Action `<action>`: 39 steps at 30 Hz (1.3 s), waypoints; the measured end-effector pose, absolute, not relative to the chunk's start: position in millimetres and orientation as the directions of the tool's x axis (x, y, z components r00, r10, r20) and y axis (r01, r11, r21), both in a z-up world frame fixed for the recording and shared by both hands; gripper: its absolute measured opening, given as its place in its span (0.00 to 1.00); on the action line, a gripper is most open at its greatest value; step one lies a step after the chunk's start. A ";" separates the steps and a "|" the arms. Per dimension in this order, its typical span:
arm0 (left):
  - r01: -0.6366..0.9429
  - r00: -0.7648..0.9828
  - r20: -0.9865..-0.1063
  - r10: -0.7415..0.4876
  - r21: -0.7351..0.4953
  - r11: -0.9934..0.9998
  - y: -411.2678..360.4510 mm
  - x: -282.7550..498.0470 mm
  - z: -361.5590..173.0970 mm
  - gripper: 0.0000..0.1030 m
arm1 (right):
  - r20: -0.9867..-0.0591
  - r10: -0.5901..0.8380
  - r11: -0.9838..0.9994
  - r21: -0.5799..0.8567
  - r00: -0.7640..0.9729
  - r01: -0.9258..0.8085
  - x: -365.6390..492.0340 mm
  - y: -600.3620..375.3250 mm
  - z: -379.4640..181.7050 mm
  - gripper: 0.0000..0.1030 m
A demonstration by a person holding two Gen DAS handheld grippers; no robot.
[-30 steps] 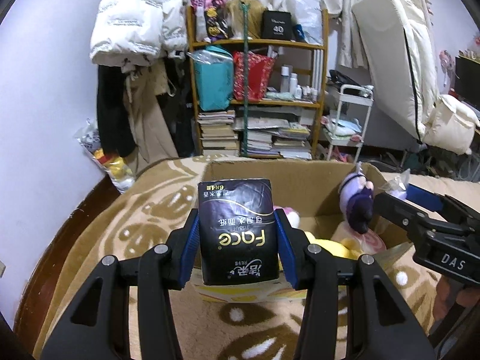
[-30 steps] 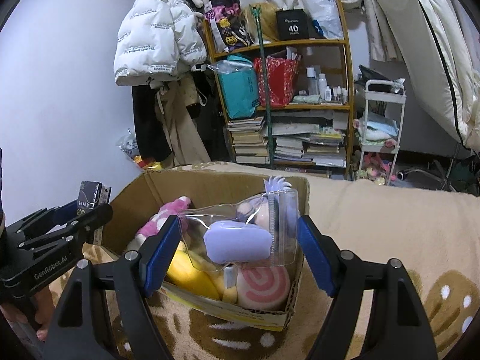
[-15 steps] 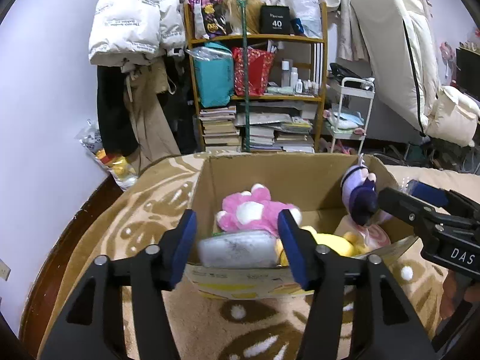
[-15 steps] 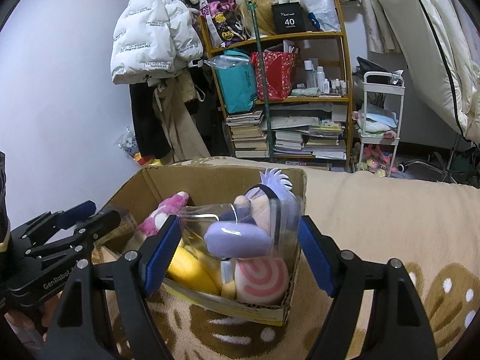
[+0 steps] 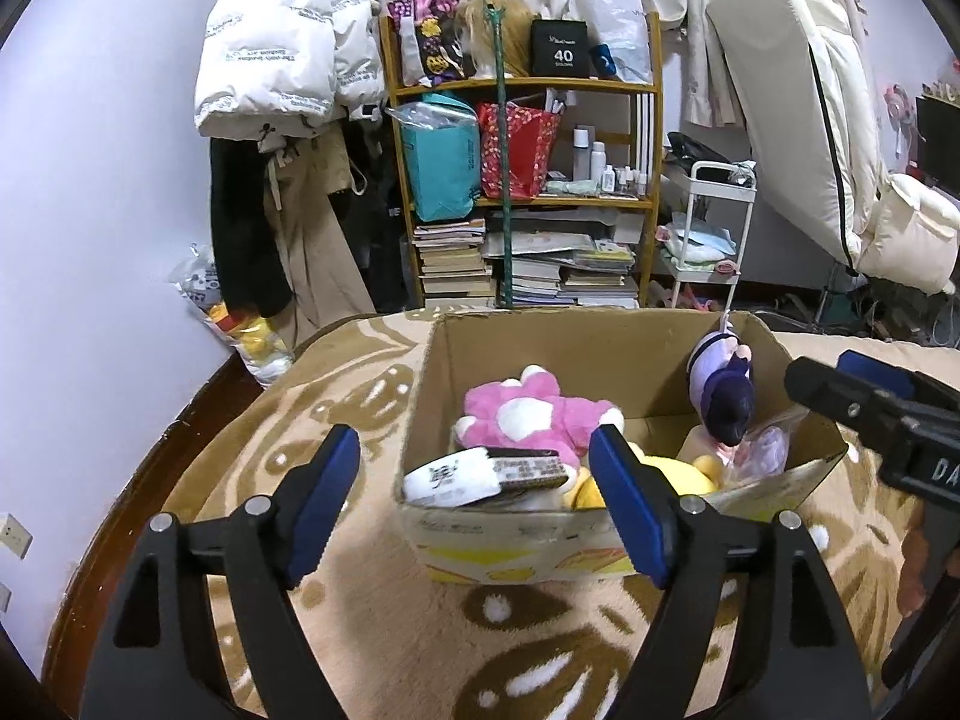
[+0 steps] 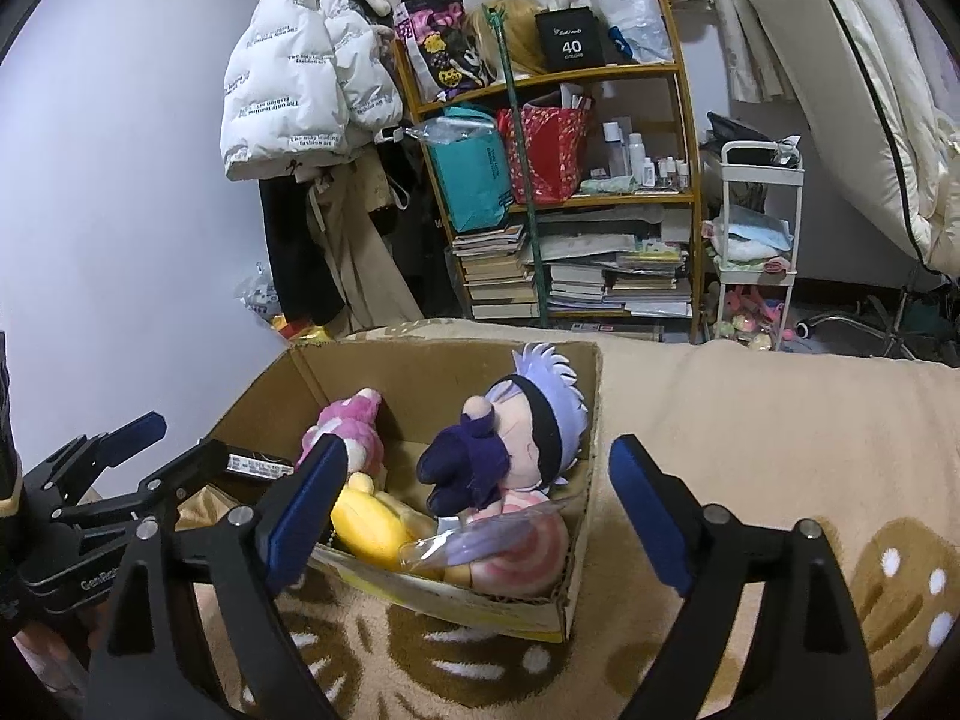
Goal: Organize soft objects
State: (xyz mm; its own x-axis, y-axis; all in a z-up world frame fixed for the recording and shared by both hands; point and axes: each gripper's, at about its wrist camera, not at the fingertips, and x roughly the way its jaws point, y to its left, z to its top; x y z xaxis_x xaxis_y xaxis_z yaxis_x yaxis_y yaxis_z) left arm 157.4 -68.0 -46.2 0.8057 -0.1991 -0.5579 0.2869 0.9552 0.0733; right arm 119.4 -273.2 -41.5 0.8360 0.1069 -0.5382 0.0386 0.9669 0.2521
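Observation:
An open cardboard box (image 5: 600, 354) (image 6: 420, 369) stands on the patterned blanket. In it lie a black tissue pack (image 5: 486, 471), a pink plush (image 5: 528, 411) (image 6: 351, 429), a yellow plush (image 5: 678, 471) (image 6: 366, 519), a purple-haired doll (image 5: 723, 390) (image 6: 516, 438) and a clear bagged pink-swirl toy (image 6: 510, 546). My left gripper (image 5: 477, 504) is open and empty just in front of the box's near wall. My right gripper (image 6: 477, 510) is open and empty over the box's right end; it also shows in the left wrist view (image 5: 864, 402).
A brown and cream blanket (image 5: 384, 618) covers the surface under the box. Behind stand a cluttered wooden shelf (image 5: 522, 180), hanging coats (image 5: 282, 90), a white trolley (image 5: 711, 228) and a leaning mattress (image 5: 798, 120).
My left gripper opened and dropped the black tissue pack into the box. My right gripper opened and let the clear bagged toy fall into the box.

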 end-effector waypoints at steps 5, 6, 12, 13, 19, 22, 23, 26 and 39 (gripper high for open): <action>0.262 0.815 -0.546 -0.195 0.046 0.964 -57.4 145.6 -35.4 0.83 | -0.515 0.094 0.970 0.239 0.852 0.037 105.0 -271.6 -28.5 1.00; 0.256 0.820 -0.540 -0.192 0.046 0.966 -55.6 142.4 -33.2 0.85 | -0.513 0.091 0.971 0.234 0.854 0.037 103.1 -271.9 -26.6 1.00; 0.231 0.840 -0.521 -0.154 0.086 0.969 -47.7 120.7 -23.5 0.93 | -0.499 0.075 0.977 0.210 0.863 0.036 83.0 -267.8 -12.7 1.00; 0.231 0.839 -0.523 -0.149 0.094 0.969 -46.4 117.0 -23.0 0.94 | -0.496 0.072 0.978 0.206 0.865 0.037 79.6 -267.1 -10.0 1.00; 0.215 0.847 -0.516 -0.128 0.113 0.970 -36.9 95.7 -13.4 0.96 | -0.477 0.053 0.981 0.188 0.877 0.043 56.8 -267.5 3.5 1.00; 0.210 0.851 -0.510 -0.130 0.104 0.972 -32.3 85.6 -5.2 0.96 | -0.454 0.046 0.983 0.179 0.890 0.040 43.4 -267.6 11.3 1.00; 0.209 0.850 -0.510 -0.133 0.096 0.973 -30.6 82.0 -3.3 0.96 | -0.448 0.044 0.983 0.177 0.893 0.041 39.1 -267.5 13.7 1.00; 0.205 0.853 -0.503 -0.137 0.082 0.975 -24.6 67.1 3.6 0.96 | -0.433 0.042 0.983 0.179 0.900 0.040 29.8 -266.2 21.2 1.00; 0.205 0.892 -0.434 -0.124 0.143 0.968 -14.6 8.5 28.9 0.96 | -0.407 0.030 0.989 0.147 0.913 0.033 -8.1 -256.0 39.1 1.00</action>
